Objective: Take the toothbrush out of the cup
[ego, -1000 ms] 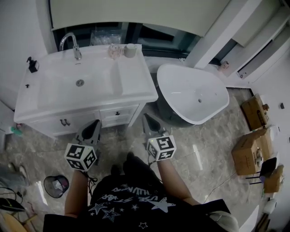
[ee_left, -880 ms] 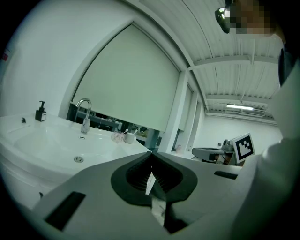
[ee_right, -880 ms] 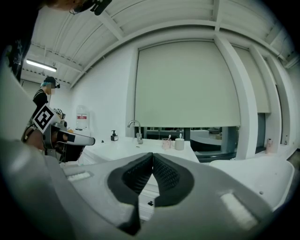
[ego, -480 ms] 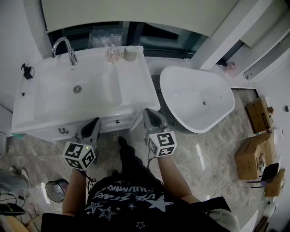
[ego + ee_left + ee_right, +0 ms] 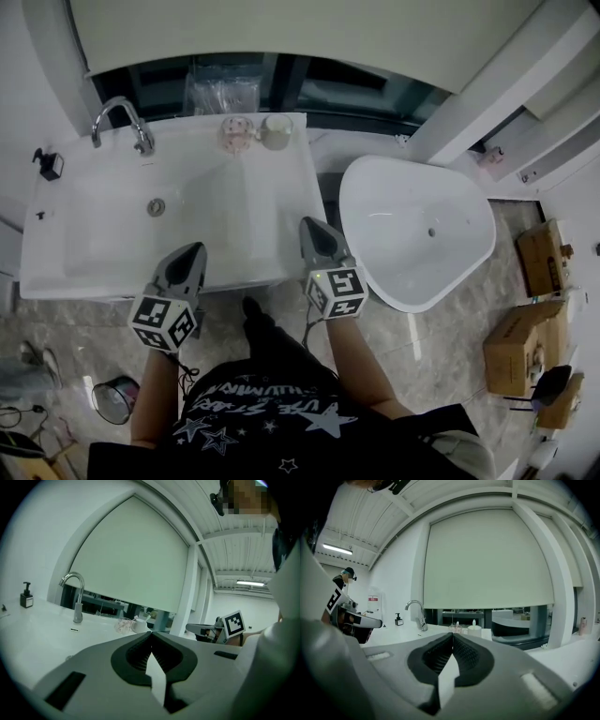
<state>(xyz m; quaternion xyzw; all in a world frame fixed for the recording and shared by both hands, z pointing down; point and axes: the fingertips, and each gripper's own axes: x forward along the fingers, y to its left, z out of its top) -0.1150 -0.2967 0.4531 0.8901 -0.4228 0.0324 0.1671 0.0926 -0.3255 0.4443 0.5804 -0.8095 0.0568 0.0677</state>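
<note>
**Left gripper** [image 5: 193, 249], grey, marker cube at rear: jaws clenched, nothing between them. It sits over the front edge of the white vanity surface [image 5: 278, 202].

**Right gripper** [image 5: 306, 223], same make: jaws pressed together, empty. It sits at the surface's front right corner.

**White recessed basin** [image 5: 103, 234], **curved chrome tap** [image 5: 120, 117], **small black pump dispenser** [image 5: 47, 165]: middle to far left.

**Clear pinkish glass cup** [image 5: 235, 133] and **white ceramic cup** [image 5: 276, 130]: side by side at the back edge, well apart from both grippers. The toothbrush is presumably in one of them but is too small to make out.

**White freestanding bathtub** [image 5: 417, 230]: right of the surface.

**Task status:** judged not begun. The reach, grasp and lift all remain.

**Change:** a second ago both grippers hung over the floor before the drawers. They have since advanced to the surface's edge, jaws unchanged.
</note>
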